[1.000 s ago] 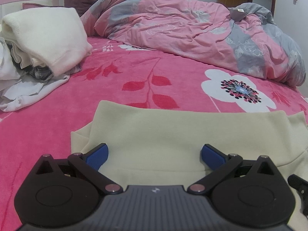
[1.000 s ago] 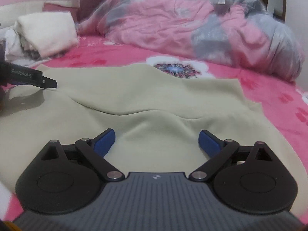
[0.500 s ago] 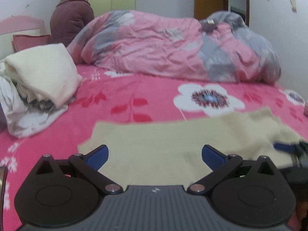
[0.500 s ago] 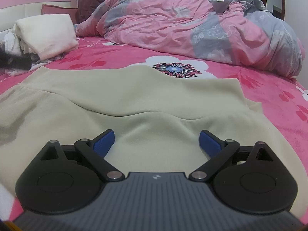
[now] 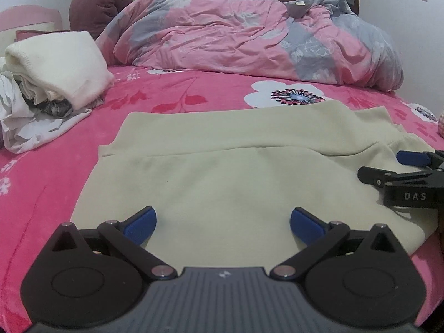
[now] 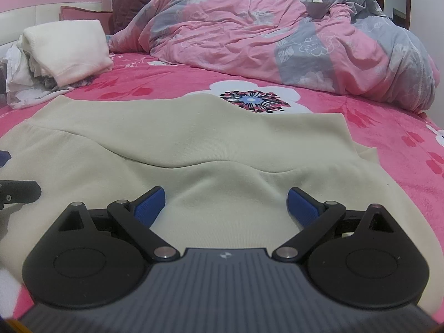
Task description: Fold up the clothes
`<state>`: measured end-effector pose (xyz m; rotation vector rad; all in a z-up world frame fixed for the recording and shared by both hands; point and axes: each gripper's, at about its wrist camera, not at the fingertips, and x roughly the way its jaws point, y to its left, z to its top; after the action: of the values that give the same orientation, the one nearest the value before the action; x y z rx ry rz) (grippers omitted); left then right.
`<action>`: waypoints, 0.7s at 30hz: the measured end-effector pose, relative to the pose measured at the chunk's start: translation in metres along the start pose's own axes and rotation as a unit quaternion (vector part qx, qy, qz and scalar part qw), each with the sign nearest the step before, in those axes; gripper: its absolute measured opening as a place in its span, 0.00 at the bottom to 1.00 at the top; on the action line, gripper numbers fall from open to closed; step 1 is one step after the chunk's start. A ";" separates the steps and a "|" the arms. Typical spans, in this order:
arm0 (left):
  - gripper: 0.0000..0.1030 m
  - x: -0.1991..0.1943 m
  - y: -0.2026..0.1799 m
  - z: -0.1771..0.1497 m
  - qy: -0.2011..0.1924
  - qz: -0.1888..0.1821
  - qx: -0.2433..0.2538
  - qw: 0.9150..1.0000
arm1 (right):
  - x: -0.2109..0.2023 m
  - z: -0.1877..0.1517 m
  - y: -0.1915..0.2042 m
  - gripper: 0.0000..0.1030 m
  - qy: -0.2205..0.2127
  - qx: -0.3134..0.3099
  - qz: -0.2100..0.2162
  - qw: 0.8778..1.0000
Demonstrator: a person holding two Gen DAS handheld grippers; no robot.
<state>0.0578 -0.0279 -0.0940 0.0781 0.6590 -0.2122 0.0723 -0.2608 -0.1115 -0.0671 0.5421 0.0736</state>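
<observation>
Left gripper and right gripper, jaws spread wide and holding nothing, hover over the near part of a cream knit garment spread flat on the pink floral bedsheet, near the bed's front edge. Soft and limp, it should drape; pinching both near corners seems best. Beyond: rumpled duvet, heaped laundry left.

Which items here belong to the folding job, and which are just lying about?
In the job:
- flat beige knit garment spread on the pink floral bedsheet
- left gripper, open above it
- right gripper, open above it

Lying about:
- crumpled pink-and-grey floral duvet
- cream fleece on the heap of clothes
</observation>
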 end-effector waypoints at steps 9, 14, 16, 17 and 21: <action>1.00 -0.001 0.000 0.002 0.001 -0.002 -0.005 1.000 | -0.041 0.005 -0.002 0.93 -0.029 0.021 0.008 0.999; 1.00 -0.001 0.000 0.001 0.002 -0.003 -0.005 1.000 | -0.061 -0.022 -0.001 0.93 -0.028 0.005 0.013 0.999; 1.00 -0.001 0.001 0.001 0.002 -0.003 -0.006 1.000 | -0.060 -0.032 0.004 0.93 -0.031 -0.014 0.006 0.999; 1.00 -0.001 0.001 0.001 0.002 -0.003 -0.006 1.000 | -0.061 -0.034 0.007 0.94 -0.037 -0.023 0.001 0.999; 1.00 -0.001 0.001 0.001 0.002 -0.004 -0.006 1.000 | -0.061 -0.023 0.010 0.94 -0.026 -0.020 -0.007 0.999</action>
<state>0.0577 -0.0270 -0.0926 0.0645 0.6650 -0.2149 0.0078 -0.2557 -0.0999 -0.1073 0.4884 0.0729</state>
